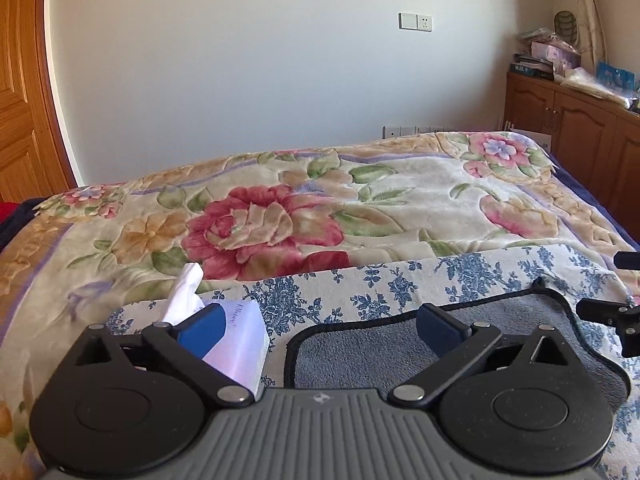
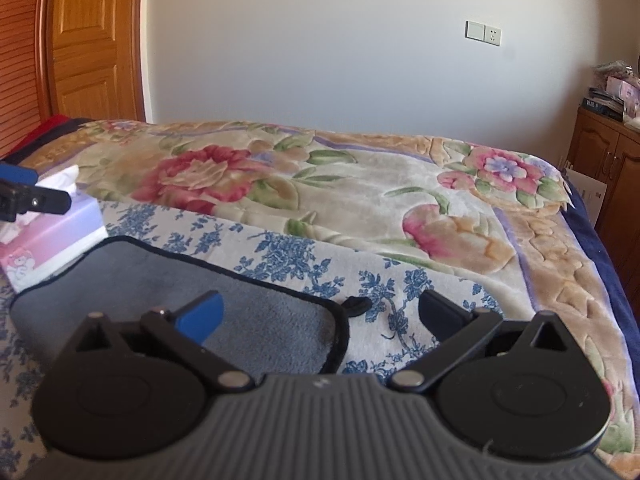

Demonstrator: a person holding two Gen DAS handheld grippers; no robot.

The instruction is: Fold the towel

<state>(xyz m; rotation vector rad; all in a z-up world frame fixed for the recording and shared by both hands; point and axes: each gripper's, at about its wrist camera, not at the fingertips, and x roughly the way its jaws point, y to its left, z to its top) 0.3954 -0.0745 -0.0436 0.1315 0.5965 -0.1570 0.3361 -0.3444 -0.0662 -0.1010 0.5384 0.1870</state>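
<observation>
A grey towel (image 1: 384,352) with a black trim lies flat on a blue-flowered cloth (image 1: 360,292) on the bed. It also shows in the right wrist view (image 2: 160,280), with a small black loop (image 2: 356,305) at its far right corner. My left gripper (image 1: 320,332) is open and empty, hovering over the towel's left edge. My right gripper (image 2: 320,316) is open and empty, over the towel's right end. The right gripper shows at the edge of the left wrist view (image 1: 612,312), and the left one in the right wrist view (image 2: 28,200).
A tissue box (image 1: 236,344) stands just left of the towel, also seen in the right wrist view (image 2: 52,240). A floral blanket (image 1: 280,216) covers the bed beyond. A wooden cabinet (image 1: 580,128) stands at the far right, a wooden door (image 2: 92,40) at the left.
</observation>
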